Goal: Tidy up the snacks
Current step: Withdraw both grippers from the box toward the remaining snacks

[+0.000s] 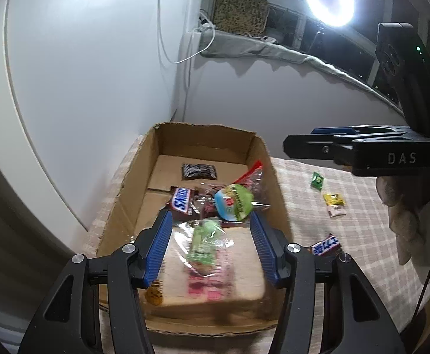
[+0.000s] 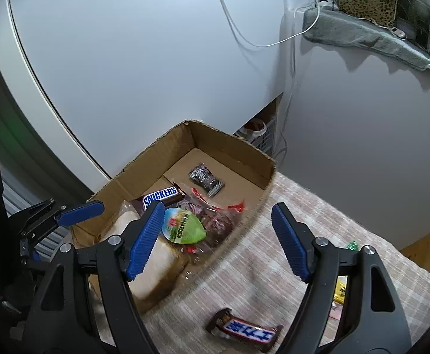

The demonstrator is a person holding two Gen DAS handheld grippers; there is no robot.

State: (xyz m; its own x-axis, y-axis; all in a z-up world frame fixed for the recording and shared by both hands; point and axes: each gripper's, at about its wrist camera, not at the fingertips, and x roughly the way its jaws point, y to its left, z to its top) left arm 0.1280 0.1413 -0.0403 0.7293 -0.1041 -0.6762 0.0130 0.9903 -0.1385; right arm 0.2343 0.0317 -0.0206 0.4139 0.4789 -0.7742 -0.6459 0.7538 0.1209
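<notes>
Hovering over the cardboard box, the left gripper is spread wide with a clear snack packet lying loose between its fingers; the right gripper gapes too, above a second Snickers bar on the checked cloth.

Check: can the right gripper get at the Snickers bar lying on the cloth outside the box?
Probably yes. The right gripper is open and empty, and the Snickers bar lies alone on the checked cloth, just below its fingers, with nothing over it and the cardboard box off to the side.
</notes>
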